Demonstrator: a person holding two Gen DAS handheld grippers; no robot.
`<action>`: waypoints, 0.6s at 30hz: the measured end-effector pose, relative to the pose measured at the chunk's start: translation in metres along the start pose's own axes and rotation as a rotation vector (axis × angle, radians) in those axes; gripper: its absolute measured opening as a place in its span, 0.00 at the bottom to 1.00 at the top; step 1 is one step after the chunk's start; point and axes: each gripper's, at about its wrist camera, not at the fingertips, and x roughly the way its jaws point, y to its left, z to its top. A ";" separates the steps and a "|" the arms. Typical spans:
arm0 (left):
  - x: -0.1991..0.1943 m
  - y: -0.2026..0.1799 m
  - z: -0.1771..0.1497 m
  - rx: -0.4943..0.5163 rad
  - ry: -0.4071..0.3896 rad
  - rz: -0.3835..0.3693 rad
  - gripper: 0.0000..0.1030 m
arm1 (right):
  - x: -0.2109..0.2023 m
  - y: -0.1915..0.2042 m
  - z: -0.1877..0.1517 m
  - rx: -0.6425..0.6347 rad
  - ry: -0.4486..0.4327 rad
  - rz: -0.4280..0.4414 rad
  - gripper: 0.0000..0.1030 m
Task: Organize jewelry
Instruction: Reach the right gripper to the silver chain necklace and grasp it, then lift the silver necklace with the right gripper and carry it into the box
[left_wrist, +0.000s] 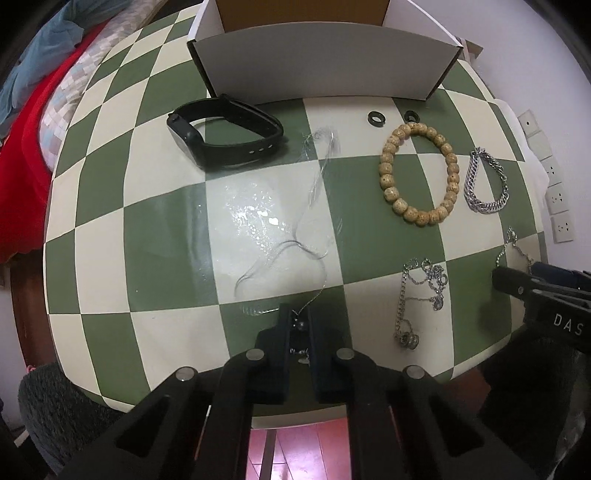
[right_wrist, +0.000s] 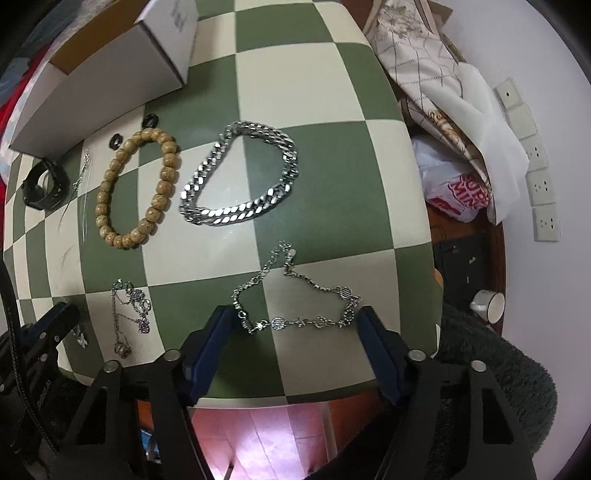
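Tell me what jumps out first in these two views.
The green-and-cream checkered table grabs the eye, with jewelry laid across it: a wooden bead bracelet beside a chunky silver chain bracelet. A white box sits at the far edge with a black watch band in front of it. The left gripper pinches a thin necklace; the right gripper hangs open around a charm bracelet.

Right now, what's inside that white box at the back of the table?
The white box is open on top, and only a strip of brown inner lining shows. Its front wall hides the bottom, so any contents can't be seen.
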 end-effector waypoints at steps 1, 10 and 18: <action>-0.002 0.004 -0.003 -0.002 0.000 -0.001 0.05 | -0.002 0.002 -0.001 -0.009 -0.010 0.000 0.54; -0.016 0.013 -0.014 -0.023 -0.015 0.017 0.00 | -0.015 0.006 -0.004 0.006 -0.067 0.057 0.04; -0.062 0.037 -0.022 -0.093 -0.093 -0.027 0.00 | -0.057 -0.015 -0.010 0.093 -0.158 0.163 0.04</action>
